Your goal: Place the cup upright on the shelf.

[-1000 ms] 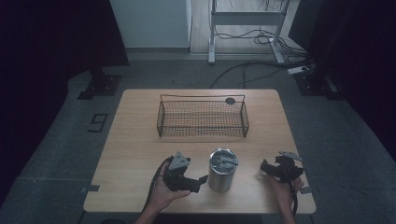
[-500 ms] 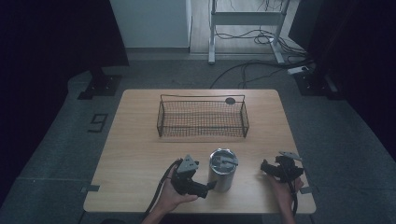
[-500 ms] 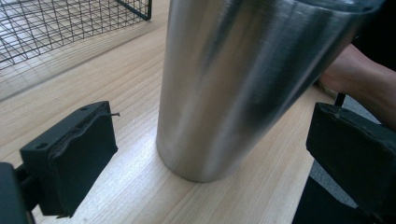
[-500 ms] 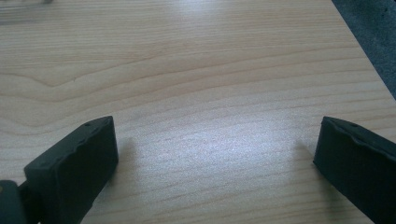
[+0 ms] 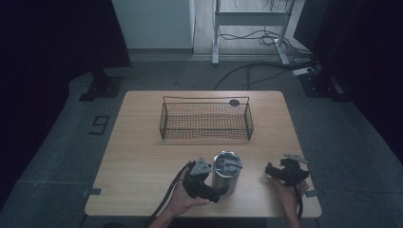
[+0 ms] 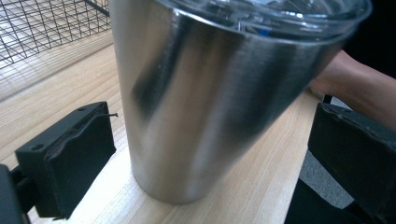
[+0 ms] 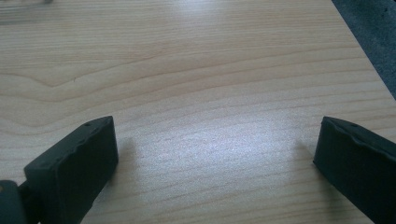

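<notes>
Steel tumbler [image 5: 225, 172] stands upright on the wooden table [image 5: 142, 156], near the front edge & roughly mid-width, w/ a clear lid [image 5: 227, 161] on top. We see the left gripper [image 5: 216, 194] right at its base on the person's side; in the left gripper view the tumbler [image 6: 205, 98] sits between the two black jaws, which are spread wide, w/ a gap to each side, so no contact that we can make out. The left hand [image 5: 183, 199] holds that gripper from below, cable trailing toward the table edge.

Right gripper [image 5: 271, 170] rests near the front right corner, well apart from the tumbler; in the right gripper view we see its jaws parted wide over bare wood [image 7: 210, 93], nothing between them.

Black wire basket [image 5: 206, 120] sits farther back, approx. centred. A small dark round thing [image 5: 234, 102] lies behind its right end; we can't tell what it is.
</notes>
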`<state>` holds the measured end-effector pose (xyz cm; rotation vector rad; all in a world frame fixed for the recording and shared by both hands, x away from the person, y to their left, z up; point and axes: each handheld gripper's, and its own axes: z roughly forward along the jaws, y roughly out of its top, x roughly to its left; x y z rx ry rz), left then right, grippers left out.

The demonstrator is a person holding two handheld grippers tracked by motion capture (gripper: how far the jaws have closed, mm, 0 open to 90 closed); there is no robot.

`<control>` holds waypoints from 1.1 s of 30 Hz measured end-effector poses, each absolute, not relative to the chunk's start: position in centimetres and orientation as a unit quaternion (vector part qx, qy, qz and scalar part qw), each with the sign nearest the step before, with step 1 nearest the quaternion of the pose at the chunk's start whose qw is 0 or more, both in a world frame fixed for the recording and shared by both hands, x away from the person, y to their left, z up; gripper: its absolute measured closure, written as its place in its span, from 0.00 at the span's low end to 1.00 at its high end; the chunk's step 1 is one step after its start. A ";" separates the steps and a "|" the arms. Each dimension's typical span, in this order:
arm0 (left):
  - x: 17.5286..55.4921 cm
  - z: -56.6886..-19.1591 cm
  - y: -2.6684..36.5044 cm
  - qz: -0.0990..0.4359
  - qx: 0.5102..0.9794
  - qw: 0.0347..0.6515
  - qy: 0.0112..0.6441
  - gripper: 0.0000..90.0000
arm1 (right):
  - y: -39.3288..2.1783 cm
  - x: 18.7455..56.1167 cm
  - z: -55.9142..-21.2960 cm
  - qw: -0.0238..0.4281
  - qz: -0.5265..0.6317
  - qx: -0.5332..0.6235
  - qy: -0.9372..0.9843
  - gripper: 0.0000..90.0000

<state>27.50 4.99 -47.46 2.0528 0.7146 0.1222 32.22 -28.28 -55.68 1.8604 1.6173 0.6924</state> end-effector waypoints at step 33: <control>29.5 -49.0 0.8 0.097 0.829 0.474 0.280 0.00 | -28.3 32.2 -55.7 0.287 0.259 0.696 0.605 0.00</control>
